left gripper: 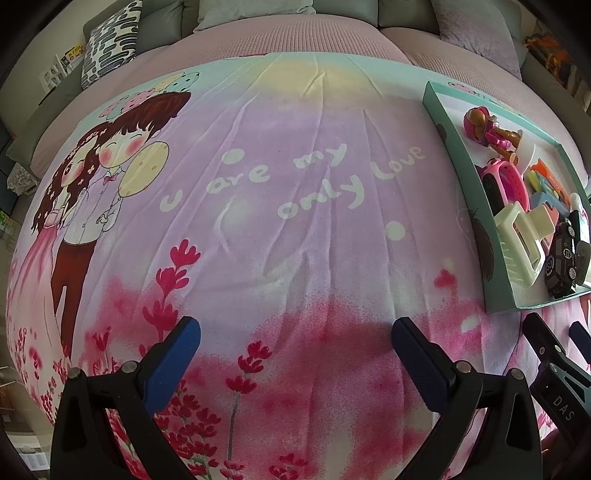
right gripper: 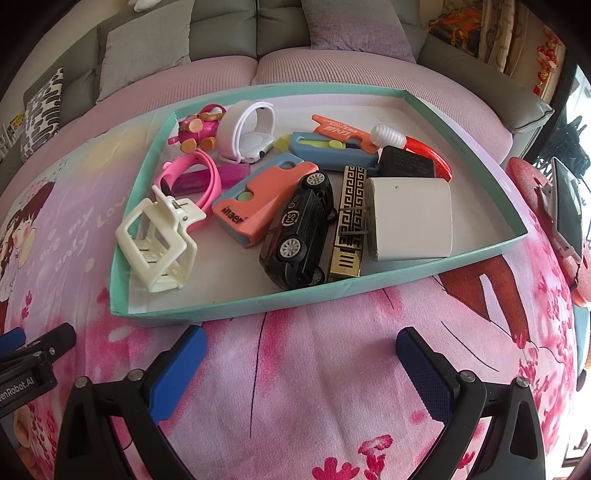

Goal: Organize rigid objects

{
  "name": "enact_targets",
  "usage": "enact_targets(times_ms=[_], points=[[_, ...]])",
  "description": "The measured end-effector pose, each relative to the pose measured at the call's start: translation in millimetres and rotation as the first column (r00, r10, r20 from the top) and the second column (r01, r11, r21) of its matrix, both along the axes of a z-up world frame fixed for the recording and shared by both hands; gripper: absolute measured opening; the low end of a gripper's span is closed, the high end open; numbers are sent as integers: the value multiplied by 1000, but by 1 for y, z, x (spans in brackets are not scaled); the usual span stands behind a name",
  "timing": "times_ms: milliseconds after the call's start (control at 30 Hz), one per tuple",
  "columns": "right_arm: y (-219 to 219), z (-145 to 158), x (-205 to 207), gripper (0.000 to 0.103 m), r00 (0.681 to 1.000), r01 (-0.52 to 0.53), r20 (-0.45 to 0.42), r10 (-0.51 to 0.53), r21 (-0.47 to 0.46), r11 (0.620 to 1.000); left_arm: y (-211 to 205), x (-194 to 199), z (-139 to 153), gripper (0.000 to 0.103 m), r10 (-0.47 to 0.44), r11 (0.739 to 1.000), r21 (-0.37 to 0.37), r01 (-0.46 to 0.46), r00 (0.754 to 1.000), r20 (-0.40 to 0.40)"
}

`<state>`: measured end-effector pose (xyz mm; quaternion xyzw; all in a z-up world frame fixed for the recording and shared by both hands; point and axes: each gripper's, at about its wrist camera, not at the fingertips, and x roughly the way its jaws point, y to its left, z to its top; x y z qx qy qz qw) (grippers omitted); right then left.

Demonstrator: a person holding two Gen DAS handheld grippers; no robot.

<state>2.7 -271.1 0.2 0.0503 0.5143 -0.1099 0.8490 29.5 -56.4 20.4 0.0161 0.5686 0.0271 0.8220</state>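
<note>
Indoors | printed pink blanket (left gripper: 295,206) over sofa (right gripper: 229,33) | teal tray (right gripper: 236,306) on blanket

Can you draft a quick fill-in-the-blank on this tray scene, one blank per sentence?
1. The toys lie inside a shallow teal tray that sits on a printed ____.
2. The toy car is ____ in colour.
3. The jaws of the right gripper stand ____, holding nothing.
4. The cream hair claw lies near the tray's ____ wall in the right wrist view.

Missing words: blanket; black; open; left
</note>
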Motion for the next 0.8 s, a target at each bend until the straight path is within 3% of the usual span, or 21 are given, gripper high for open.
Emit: enact_targets(times_ms=[800], points=[[-1,0,0,103,1000,-1,0,1,1,1000,-19,-8,9,103,-46,999,-12,46,999,25]])
